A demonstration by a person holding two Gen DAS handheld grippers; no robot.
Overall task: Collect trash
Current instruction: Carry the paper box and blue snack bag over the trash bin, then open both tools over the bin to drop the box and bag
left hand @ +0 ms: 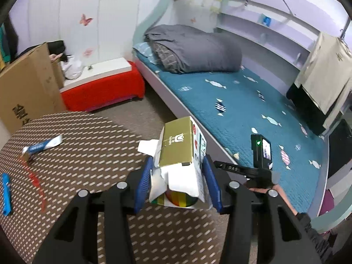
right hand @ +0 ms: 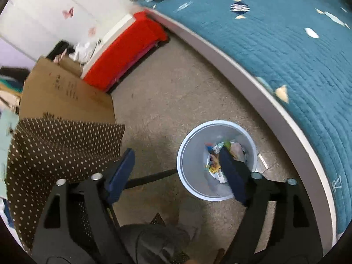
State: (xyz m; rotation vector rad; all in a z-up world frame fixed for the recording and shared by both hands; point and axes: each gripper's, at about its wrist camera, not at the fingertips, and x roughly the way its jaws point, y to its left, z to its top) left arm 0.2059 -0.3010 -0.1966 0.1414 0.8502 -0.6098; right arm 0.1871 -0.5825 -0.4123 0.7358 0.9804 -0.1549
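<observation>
Trash in hand: a torn gold-and-white carton (left hand: 180, 160), one end ripped open with a rainbow-striped item showing inside, is clamped between the blue pads of the left gripper (left hand: 178, 183), held above the edge of the dotted brown tablecloth (left hand: 92, 145). Right gripper (right hand: 176, 171) stands with jaws wide apart and nothing between them, tilted steeply down over the white wastebasket (right hand: 187, 184) on the floor beside the bed (right hand: 286, 50); wrappers lie in the basket's bottom. Judged step: one deposit finished, carton awaiting disposal. Next move calls for carrying the carton over the basket's mouth before releasing. Farther out on the tablecloth, a blue-and-white tube (left hand: 44, 146), a blue wrapper (left hand: 6, 194) and a red strip (left hand: 35, 181) remain uncollected.
</observation>
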